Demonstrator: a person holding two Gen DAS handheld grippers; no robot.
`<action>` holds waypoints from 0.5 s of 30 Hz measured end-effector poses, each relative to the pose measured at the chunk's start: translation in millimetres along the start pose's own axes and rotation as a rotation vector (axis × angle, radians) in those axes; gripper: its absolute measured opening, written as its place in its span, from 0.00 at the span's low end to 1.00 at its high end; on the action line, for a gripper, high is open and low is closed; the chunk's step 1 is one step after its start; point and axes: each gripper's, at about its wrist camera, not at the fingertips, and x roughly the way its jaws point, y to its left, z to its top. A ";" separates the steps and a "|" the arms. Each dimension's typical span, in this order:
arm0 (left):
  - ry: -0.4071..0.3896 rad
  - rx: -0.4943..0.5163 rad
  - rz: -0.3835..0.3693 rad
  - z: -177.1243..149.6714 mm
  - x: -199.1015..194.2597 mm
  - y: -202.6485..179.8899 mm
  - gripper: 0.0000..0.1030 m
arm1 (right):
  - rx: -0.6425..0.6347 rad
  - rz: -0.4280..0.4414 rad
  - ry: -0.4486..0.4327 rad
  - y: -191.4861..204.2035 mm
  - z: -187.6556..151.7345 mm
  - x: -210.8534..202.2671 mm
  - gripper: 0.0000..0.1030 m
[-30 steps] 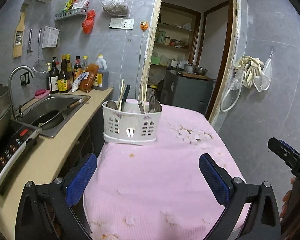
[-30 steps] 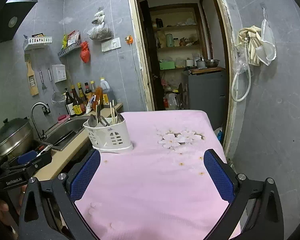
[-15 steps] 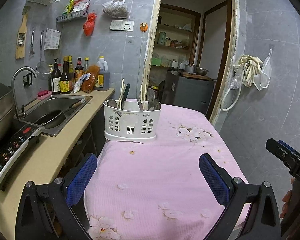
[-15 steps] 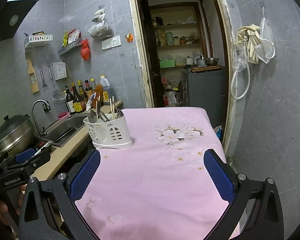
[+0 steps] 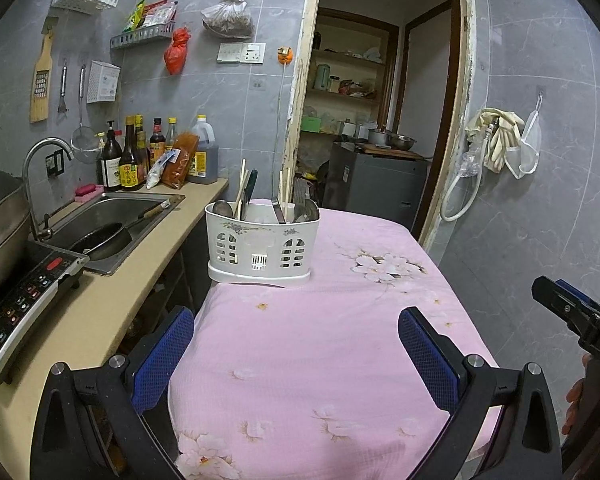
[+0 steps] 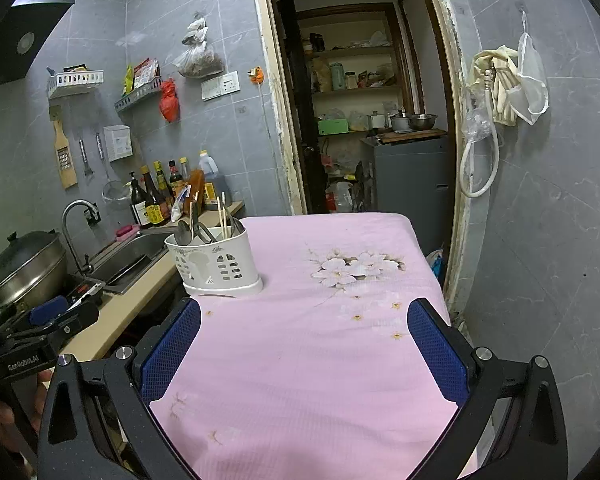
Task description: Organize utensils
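A white plastic utensil caddy [image 5: 262, 246] [image 6: 216, 264] stands on the left side of a pink flowered tablecloth [image 5: 332, 340] [image 6: 320, 352]. Spoons, chopsticks [image 5: 242, 188] and a dark-handled utensil stick up out of it. My left gripper [image 5: 296, 344] is open over the near part of the cloth, well short of the caddy, with nothing between its blue pads. My right gripper [image 6: 304, 340] is open too, empty, and the caddy lies ahead to its left. Each gripper shows at the edge of the other's view.
A counter [image 5: 100, 300] runs along the left with a sink [image 5: 108, 220] holding a pan, an induction hob [image 5: 24, 300], a steel pot [image 6: 28, 268] and sauce bottles [image 5: 128, 156]. Behind the table is an open doorway [image 5: 380, 120]; a tiled wall with a hanging hose [image 5: 464, 192] is on the right.
Both grippers have drawn back and risen a little, so the caddy looks farther off and more of the near cloth shows. Both stayed open and empty.
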 end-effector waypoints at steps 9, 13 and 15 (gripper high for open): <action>-0.002 0.000 -0.001 0.0 -0.7 0.3 1.00 | -0.007 0.007 0.002 -0.8 0.8 -0.6 0.99; -0.003 0.000 -0.001 -0.2 -0.9 -0.2 1.00 | -0.005 0.007 0.001 -0.7 1.4 -0.4 0.99; -0.003 0.000 -0.003 0.0 -1.0 -0.1 1.00 | -0.006 0.006 0.001 -1.0 1.4 -0.2 0.99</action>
